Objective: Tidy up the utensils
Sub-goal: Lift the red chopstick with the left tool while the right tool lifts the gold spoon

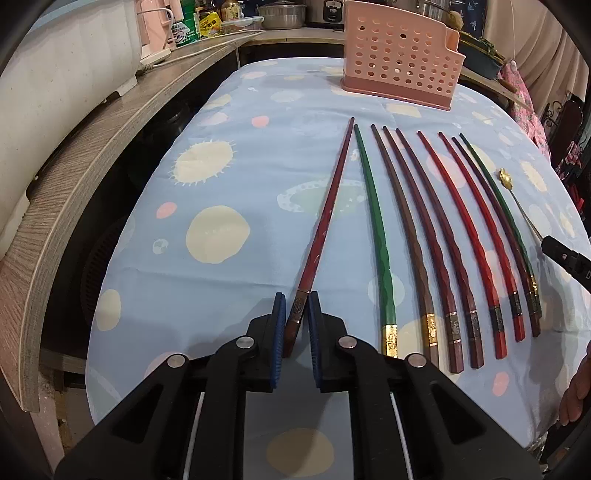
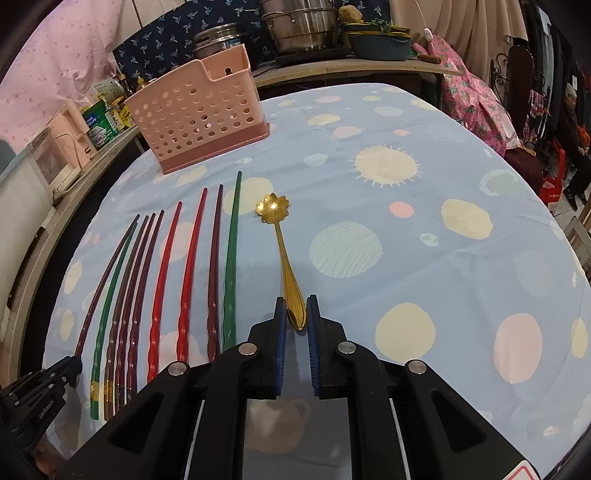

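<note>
On the blue planet-print tablecloth (image 1: 229, 280) lie several chopsticks (image 1: 439, 236) side by side, in green, brown, dark red and bright red. My left gripper (image 1: 296, 300) is shut on the banded butt end of the leftmost dark red chopstick (image 1: 328, 206), which angles away from the row. A gold spoon (image 2: 282, 243) with a flower-shaped bowl lies to the right of the row. My right gripper (image 2: 296, 301) is shut on the end of its handle. A pink perforated utensil holder (image 1: 400, 51) stands upright at the far side of the table and looks empty.
A wooden counter (image 1: 92, 140) runs along the table's left side, with a white appliance and bottles on it. Metal pots (image 2: 299, 26) and a blue tub stand on a shelf behind the holder. Floral cloth hangs off the far right. A hand shows at the right edge.
</note>
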`<action>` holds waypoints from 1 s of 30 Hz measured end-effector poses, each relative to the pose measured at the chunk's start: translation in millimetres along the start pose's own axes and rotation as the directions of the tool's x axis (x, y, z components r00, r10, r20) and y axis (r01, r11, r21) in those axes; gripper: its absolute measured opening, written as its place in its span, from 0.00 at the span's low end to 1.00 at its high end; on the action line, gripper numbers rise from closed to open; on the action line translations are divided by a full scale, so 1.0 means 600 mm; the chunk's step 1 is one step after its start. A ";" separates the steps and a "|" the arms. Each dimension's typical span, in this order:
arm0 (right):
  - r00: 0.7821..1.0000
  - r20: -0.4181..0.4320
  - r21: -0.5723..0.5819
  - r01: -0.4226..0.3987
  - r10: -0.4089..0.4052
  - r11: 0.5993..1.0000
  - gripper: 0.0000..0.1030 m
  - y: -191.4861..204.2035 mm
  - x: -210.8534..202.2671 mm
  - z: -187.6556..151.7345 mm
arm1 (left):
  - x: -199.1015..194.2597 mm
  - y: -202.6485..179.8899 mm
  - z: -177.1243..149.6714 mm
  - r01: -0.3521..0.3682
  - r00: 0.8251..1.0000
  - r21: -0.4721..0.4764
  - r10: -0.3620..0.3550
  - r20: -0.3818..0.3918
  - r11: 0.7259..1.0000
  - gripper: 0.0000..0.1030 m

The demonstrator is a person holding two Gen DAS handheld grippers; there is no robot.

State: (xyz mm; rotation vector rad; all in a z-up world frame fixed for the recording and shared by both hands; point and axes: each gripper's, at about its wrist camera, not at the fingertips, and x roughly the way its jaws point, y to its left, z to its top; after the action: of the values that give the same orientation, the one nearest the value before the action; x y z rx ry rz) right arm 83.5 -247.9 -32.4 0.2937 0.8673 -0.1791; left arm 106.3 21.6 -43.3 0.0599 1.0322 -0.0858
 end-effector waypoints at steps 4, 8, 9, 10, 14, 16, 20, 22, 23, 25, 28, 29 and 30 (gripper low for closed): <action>0.999 0.034 -0.003 0.004 -0.003 1.000 0.10 0.002 -0.025 0.006 | -0.009 0.003 0.000 0.015 1.000 -0.005 -0.015 0.008 1.000 0.11; 0.998 0.064 -0.006 0.009 -0.008 1.000 0.10 0.003 -0.048 0.013 | -0.029 0.005 0.004 0.029 0.999 -0.003 -0.028 0.037 1.000 0.10; 0.997 0.072 -0.007 0.010 -0.010 1.000 0.10 0.004 -0.053 0.015 | -0.034 0.006 0.007 0.036 0.998 -0.007 -0.036 0.042 0.999 0.10; 0.997 0.081 -0.008 0.012 -0.011 1.000 0.10 0.004 -0.059 0.017 | -0.039 0.008 0.009 0.045 0.998 -0.011 -0.044 0.047 0.999 0.09; 0.994 0.111 -0.012 0.016 -0.014 1.000 0.10 0.005 -0.079 0.026 | -0.061 0.015 0.024 0.050 0.996 -0.020 -0.048 0.081 0.999 0.08; 0.992 0.122 -0.013 0.017 -0.015 1.000 0.10 0.005 -0.086 0.030 | -0.073 0.018 0.033 0.054 0.994 -0.023 -0.051 0.099 0.998 0.07; 0.991 0.134 -0.006 0.027 -0.026 1.000 0.10 0.001 -0.089 0.036 | -0.097 0.021 0.052 0.058 0.989 -0.023 -0.054 0.139 0.998 0.07; 0.991 0.126 0.008 0.033 -0.034 0.999 0.10 -0.007 -0.083 0.035 | -0.105 0.022 0.058 0.057 0.987 -0.023 -0.053 0.153 0.998 0.07; 0.993 0.113 0.020 0.033 -0.035 0.999 0.09 -0.013 -0.078 0.033 | -0.106 0.022 0.059 0.056 0.987 -0.022 -0.052 0.155 0.998 0.07; 0.997 0.079 0.054 0.017 -0.022 0.998 0.09 -0.030 -0.066 0.022 | -0.104 0.023 0.057 0.059 0.987 -0.023 -0.055 0.150 0.998 0.07; 1.000 0.031 0.093 -0.005 0.002 0.996 0.09 -0.049 -0.048 0.002 | -0.090 0.022 0.046 0.067 0.991 -0.025 -0.063 0.122 0.997 0.07; 1.000 0.017 0.101 -0.010 0.008 0.995 0.07 -0.053 -0.042 -0.004 | -0.082 0.022 0.041 0.068 0.992 -0.027 -0.065 0.108 0.997 0.07; 1.000 0.003 0.106 -0.014 0.013 0.994 0.03 -0.056 -0.036 -0.009 | -0.075 0.021 0.036 0.069 0.993 -0.028 -0.066 0.097 0.997 0.07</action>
State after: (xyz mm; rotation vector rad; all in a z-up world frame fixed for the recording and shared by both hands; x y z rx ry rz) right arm 56.3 -277.2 -25.2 0.3986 0.8545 -0.2135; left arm 103.2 34.2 6.6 -0.0076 0.9397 -0.1325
